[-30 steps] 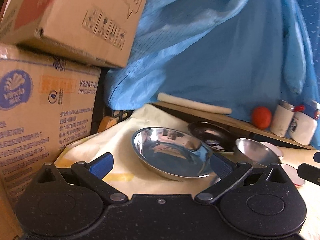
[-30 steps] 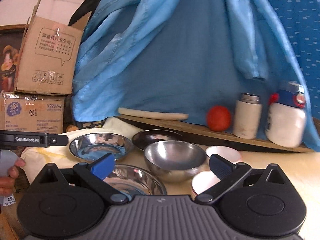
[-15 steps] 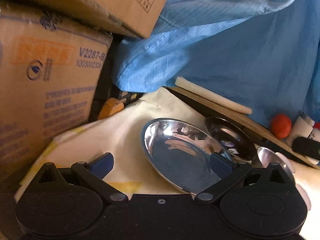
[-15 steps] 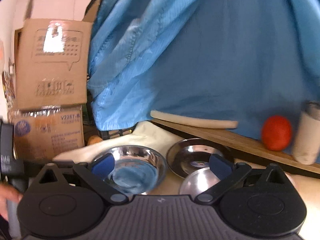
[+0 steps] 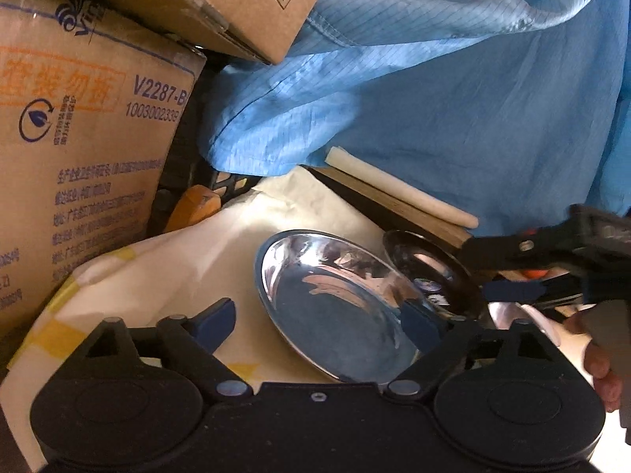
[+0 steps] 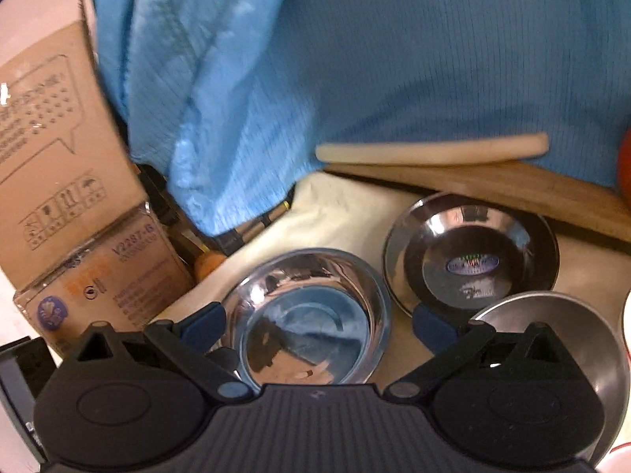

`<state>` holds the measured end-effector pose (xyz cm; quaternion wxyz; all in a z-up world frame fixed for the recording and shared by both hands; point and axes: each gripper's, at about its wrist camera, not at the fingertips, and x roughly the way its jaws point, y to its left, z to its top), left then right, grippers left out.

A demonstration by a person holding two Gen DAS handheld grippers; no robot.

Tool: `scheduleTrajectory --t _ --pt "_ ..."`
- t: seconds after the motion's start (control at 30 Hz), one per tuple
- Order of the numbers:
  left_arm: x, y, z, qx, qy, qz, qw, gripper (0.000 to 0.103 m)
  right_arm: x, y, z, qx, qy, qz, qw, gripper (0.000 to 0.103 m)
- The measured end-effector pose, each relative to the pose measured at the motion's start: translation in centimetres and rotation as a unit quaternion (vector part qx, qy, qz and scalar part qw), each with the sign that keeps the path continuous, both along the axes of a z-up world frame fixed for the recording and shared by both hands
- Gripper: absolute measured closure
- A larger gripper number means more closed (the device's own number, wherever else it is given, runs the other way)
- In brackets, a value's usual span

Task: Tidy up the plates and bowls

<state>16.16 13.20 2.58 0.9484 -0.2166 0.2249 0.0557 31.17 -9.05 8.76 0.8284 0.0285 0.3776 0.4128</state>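
A shiny steel plate [image 5: 339, 303] [image 6: 307, 315] lies on the cream cloth [image 5: 157, 268]. My left gripper [image 5: 315, 321] is low in front of it. Its jaws are closing with the plate's near part between them, and the pads stand clear of the rim. To the right sits a darker steel dish [image 5: 426, 272] [image 6: 469, 260] with a sticker inside. My right gripper [image 6: 319, 325] is wide open above the shiny plate and holds nothing. In the left wrist view the right gripper [image 5: 479, 272] reaches in from the right over the dark dish. A steel bowl [image 6: 552, 335] stands at the lower right.
Stacked cardboard boxes [image 5: 79, 157] [image 6: 59, 157] wall off the left. A blue garment [image 5: 434, 98] hangs behind. A pale rolling pin [image 6: 430, 149] rests on a wooden board [image 6: 512, 189] at the back. An orange object [image 5: 197, 205] pokes out by the boxes. A hand [image 5: 603, 358] holds the right gripper.
The right gripper swung left and now hangs over the two steel plates, entering the left wrist view. The left gripper closed in on the shiny plate and its fingers drew somewhat inward.
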Motion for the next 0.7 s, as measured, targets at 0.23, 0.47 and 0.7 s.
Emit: scheduleTrajectory --t 0.23,0.47,0.7 --pt "0.6 0.8 -0.7 -0.05 0.01 -0.005 0.9987 0.037 1.2 0.7 -1.4 -0.021 0.039 -0.016 0.999 0.009" --pt "0.9 1.5 -1.2 -0.069 0.016 0.012 0.9974 0.058 1.5 1.6 -1.9 -0.045 0.039 -0.018 0.998 0.02" --pt "0.7 1.9 -1.3 -0.077 0.018 0.02 0.9967 0.067 1.5 2.5 -1.8 -0.085 0.02 -0.023 0.996 0.025"
